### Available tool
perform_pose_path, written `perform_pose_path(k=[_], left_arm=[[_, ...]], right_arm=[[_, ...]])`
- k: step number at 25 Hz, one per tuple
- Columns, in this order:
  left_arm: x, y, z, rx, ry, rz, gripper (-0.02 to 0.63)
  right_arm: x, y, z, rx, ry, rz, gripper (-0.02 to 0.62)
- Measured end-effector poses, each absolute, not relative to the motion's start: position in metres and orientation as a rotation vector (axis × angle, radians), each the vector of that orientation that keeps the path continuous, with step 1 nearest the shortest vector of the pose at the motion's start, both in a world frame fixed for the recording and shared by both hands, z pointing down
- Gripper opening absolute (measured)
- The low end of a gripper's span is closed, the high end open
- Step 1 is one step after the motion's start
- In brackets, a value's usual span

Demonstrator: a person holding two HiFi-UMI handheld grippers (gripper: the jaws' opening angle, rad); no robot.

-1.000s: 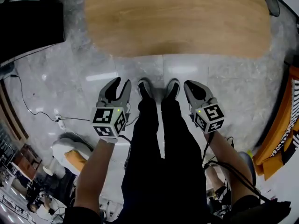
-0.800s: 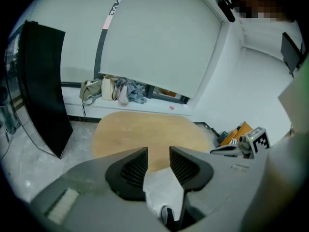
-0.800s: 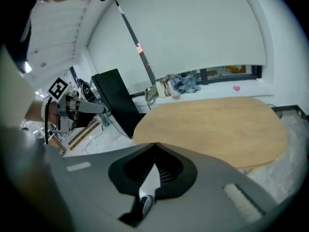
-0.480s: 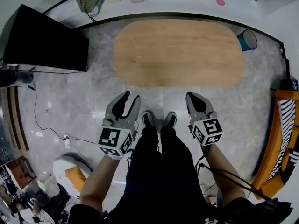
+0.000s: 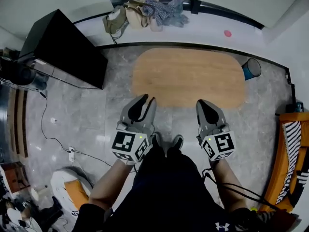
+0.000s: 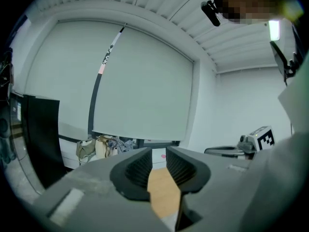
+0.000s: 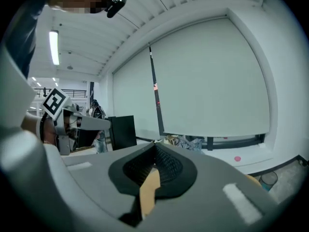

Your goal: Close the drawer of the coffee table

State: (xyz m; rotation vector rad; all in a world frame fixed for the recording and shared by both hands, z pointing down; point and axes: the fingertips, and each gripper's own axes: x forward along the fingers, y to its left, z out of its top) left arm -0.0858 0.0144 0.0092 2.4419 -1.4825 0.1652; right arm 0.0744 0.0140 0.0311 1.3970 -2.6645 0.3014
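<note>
At far left, a black cabinet [image 5: 63,47] stands on the grey stone floor [image 5: 91,115], with a thin cable [image 5: 46,129] trailing across the tiles below it. Next comes the left gripper [image 5: 148,98], held out ahead of the person's forearm. Its jaws are partly apart and closing, with nothing between them. In the left gripper view [image 6: 158,153] only a strip of wooden tabletop shows through the gap.

Beyond both grippers sits the coffee table [image 5: 188,76], an oval wooden top on the floor just ahead of the person's shoes [image 5: 166,141]. From above its drawer cannot be made out. A heap of bags and cloth [image 5: 145,13] lies on the ledge behind it.

To the right, the right gripper [image 5: 202,103] has its jaws together, tips meeting on nothing – the right gripper view [image 7: 154,146] shows the ribbed pads closed against each other. Further right, a blue bin [image 5: 251,69] stands just beside the table's end, and orange furniture [image 5: 287,158] runs along the edge.
</note>
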Motion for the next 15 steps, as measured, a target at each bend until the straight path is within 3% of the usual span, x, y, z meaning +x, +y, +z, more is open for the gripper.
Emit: perform_pose_path(k=[6, 15], left_arm=[[-0.082, 0.028, -0.050, 2.562, -1.483, 0.058, 0.031], [-0.059, 0.042, -0.112, 2.735, -1.448, -0.066, 0.021]], right_arm=[[0.067, 0.028, -0.038, 1.440, -2.735, 0.114, 0.002], [0.068, 0.040, -0.099, 1.484, -2.782, -0.046, 0.002]])
